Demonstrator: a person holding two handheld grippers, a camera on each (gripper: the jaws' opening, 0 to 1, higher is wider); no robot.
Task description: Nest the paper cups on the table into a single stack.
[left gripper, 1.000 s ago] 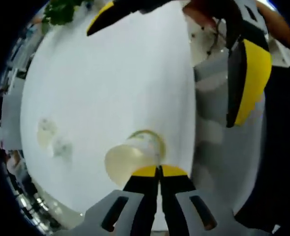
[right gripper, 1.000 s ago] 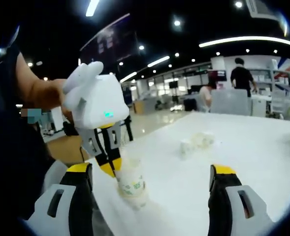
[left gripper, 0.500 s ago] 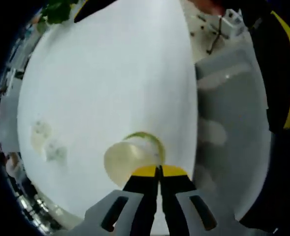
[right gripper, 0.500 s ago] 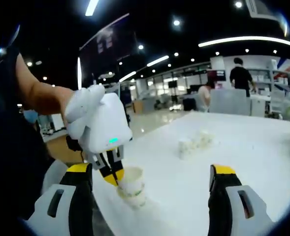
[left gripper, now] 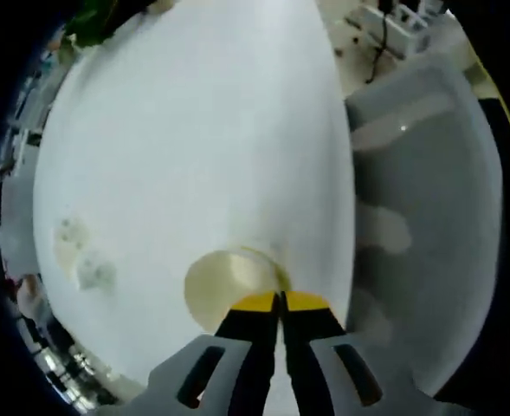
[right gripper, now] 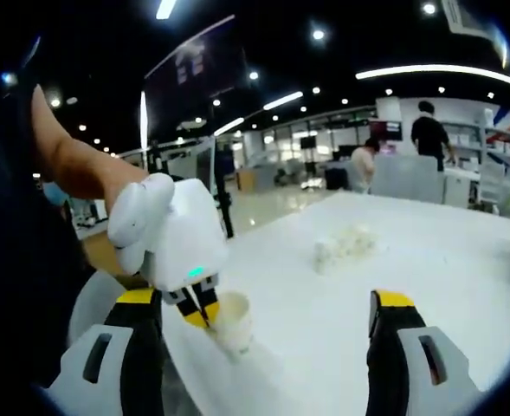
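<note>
Paper cup (left gripper: 229, 284): stands on the white worktop (left gripper: 194, 156) near its edge, mouth open to the left gripper view, its rim pinched between the yellow tips of the left tongs (left gripper: 280, 301).
Left tongs: jaws pressed together on the near rim of the paper cup; in the right gripper view they (right gripper: 199, 314) come down from a white housing held in a hand (right gripper: 81, 169), tips at the cup (right gripper: 230, 322).
Right tongs (right gripper: 263, 299): jaws spread wide apart, nothing between them, hovering over the worktop (right gripper: 428, 260) beside the cup.
Other cups (right gripper: 343, 244): a small cluster farther along the worktop, well apart from the held cup; too blurred to count.
Background: office floor with ceiling lights, people standing in the distance.
</note>
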